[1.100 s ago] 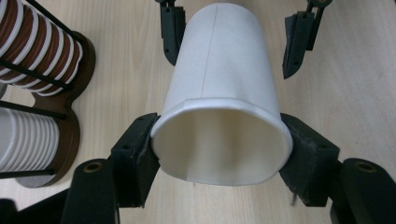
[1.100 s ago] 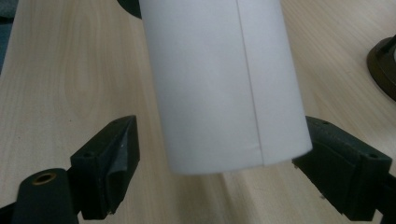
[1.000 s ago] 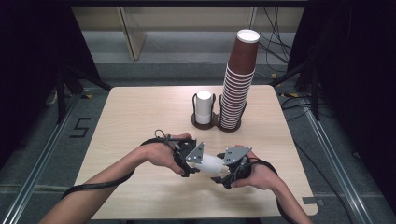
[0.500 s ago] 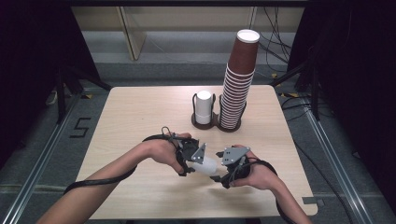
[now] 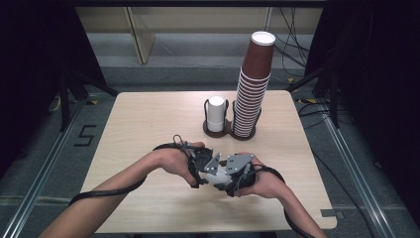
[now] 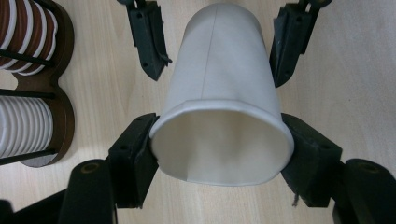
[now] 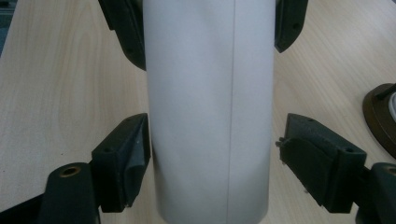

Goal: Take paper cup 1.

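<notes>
A white paper cup (image 5: 218,179) lies level between my two grippers, low over the front middle of the table. My left gripper (image 5: 202,166) is shut on it near the rim, and in the left gripper view its pads squeeze the open mouth of the cup (image 6: 219,93). My right gripper (image 5: 236,173) faces it from the right, with the cup's body (image 7: 210,116) between its jaws. Those jaws have just been closing. One pad (image 7: 126,158) touches the cup wall and the other pad (image 7: 317,163) stands a small gap off.
A dark two-ring holder (image 5: 229,133) stands at the table's far middle. Its left ring holds a short stack of white cups (image 5: 216,113) and its right ring a tall stack of brown cups (image 5: 252,89). The light wooden table (image 5: 138,129) drops off at its edges to a dark floor.
My right gripper has moved left toward the left one, covering more of the cup, and its jaws have narrowed around the cup's body. The left gripper has stayed put.
</notes>
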Action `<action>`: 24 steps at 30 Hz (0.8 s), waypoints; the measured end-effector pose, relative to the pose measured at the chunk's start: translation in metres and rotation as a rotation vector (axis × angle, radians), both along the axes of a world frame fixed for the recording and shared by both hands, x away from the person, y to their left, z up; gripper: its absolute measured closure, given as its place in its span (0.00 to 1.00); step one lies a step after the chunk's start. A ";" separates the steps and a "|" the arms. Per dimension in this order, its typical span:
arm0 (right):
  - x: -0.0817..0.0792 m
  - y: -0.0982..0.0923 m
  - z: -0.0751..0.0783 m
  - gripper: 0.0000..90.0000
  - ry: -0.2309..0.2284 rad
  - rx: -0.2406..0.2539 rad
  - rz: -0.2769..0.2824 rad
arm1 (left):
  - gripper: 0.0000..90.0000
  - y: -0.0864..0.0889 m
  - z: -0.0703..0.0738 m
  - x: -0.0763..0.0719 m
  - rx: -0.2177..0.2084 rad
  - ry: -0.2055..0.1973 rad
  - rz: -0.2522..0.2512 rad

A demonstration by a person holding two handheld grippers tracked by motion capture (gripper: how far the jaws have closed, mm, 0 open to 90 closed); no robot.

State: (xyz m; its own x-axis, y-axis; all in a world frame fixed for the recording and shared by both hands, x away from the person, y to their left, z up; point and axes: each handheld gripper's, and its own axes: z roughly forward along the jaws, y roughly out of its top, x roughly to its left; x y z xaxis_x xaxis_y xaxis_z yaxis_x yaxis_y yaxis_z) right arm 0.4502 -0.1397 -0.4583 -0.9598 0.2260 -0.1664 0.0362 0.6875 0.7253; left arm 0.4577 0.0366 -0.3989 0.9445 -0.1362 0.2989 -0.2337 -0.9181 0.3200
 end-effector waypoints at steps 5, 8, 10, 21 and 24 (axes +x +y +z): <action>-0.001 0.003 -0.002 0.36 0.015 -0.008 0.001 | 0.37 -0.001 0.000 0.000 -0.008 0.001 -0.007; 0.000 0.003 -0.003 0.39 0.009 -0.002 0.019 | 0.37 -0.001 0.000 0.000 -0.008 -0.003 -0.010; -0.003 0.002 -0.004 0.40 0.030 0.001 -0.004 | 0.36 0.000 0.000 0.001 -0.019 0.009 -0.013; -0.004 -0.015 -0.007 0.39 -0.044 0.054 0.021 | 0.08 0.014 -0.005 0.003 -0.215 0.064 0.033; -0.004 -0.026 -0.010 0.38 -0.073 0.100 -0.002 | 0.07 0.022 -0.005 0.004 -0.282 0.073 0.072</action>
